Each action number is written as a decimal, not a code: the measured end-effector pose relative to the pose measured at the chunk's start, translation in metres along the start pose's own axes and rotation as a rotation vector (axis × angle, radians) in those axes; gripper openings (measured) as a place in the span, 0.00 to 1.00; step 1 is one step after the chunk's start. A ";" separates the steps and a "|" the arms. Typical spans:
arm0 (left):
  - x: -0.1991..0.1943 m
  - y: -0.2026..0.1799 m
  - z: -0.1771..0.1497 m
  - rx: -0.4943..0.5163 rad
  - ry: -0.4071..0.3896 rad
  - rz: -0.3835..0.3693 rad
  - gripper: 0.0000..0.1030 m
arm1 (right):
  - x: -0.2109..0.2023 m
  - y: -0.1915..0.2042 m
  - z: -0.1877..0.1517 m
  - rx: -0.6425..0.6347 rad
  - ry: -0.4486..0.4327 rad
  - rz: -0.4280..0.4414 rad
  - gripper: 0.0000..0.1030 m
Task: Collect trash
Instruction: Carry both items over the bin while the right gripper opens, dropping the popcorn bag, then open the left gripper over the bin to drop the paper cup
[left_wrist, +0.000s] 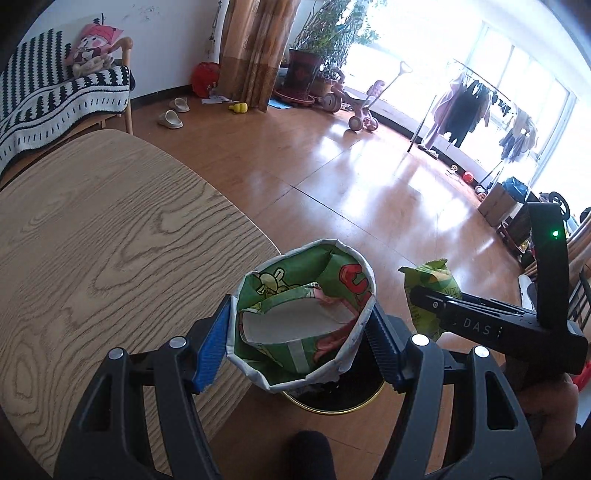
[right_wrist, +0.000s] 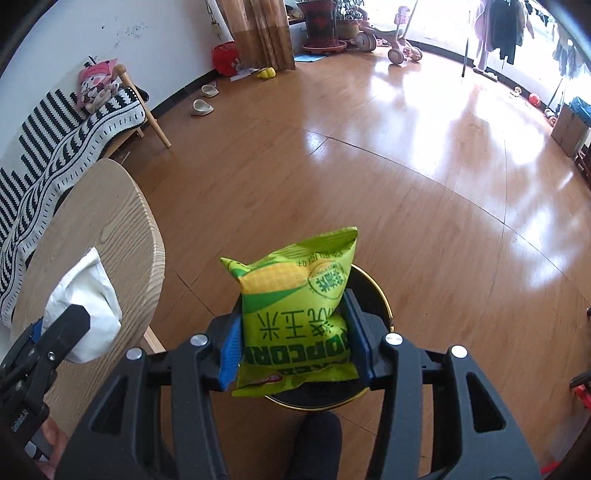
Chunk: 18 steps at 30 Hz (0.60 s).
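My left gripper (left_wrist: 299, 332) is shut on an opened, crumpled green snack bag (left_wrist: 303, 295) with a silver lining, its mouth facing up. It hangs at the table's edge, above a black trash bin with a gold rim (left_wrist: 332, 410). In the right wrist view my right gripper (right_wrist: 295, 339) is shut on a puffy green popcorn bag (right_wrist: 295, 295), held straight over the same bin (right_wrist: 380, 295). The left wrist view also shows the right gripper (left_wrist: 424, 299) just right of the snack bag, with the popcorn bag (left_wrist: 432, 277) in it. The left gripper (right_wrist: 70, 321) shows at the lower left of the right wrist view.
A rounded wooden table (left_wrist: 92, 221) fills the left side. The bin stands on a shiny wooden floor (right_wrist: 369, 166) beside it. A person's dark foot (right_wrist: 317, 439) is just in front of the bin. A bench with a striped blanket (left_wrist: 55, 96) stands behind the table.
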<state>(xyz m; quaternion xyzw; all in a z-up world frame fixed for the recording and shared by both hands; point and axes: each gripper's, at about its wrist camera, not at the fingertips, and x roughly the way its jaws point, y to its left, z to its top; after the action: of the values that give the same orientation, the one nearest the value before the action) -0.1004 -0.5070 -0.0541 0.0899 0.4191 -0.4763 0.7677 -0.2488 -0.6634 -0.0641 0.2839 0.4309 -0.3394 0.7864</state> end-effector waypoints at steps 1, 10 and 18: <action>-0.001 0.000 0.000 0.001 0.001 -0.001 0.65 | 0.000 0.000 0.000 0.000 -0.002 0.000 0.48; -0.001 -0.003 0.001 0.009 -0.003 -0.009 0.65 | -0.005 -0.012 0.003 0.033 -0.020 0.019 0.65; 0.006 -0.010 -0.001 0.032 0.012 -0.029 0.65 | -0.005 -0.025 0.005 0.092 -0.043 0.008 0.71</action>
<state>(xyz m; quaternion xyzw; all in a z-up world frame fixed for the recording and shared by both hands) -0.1075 -0.5160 -0.0568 0.0988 0.4175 -0.4935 0.7566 -0.2678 -0.6801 -0.0611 0.3140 0.3967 -0.3616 0.7831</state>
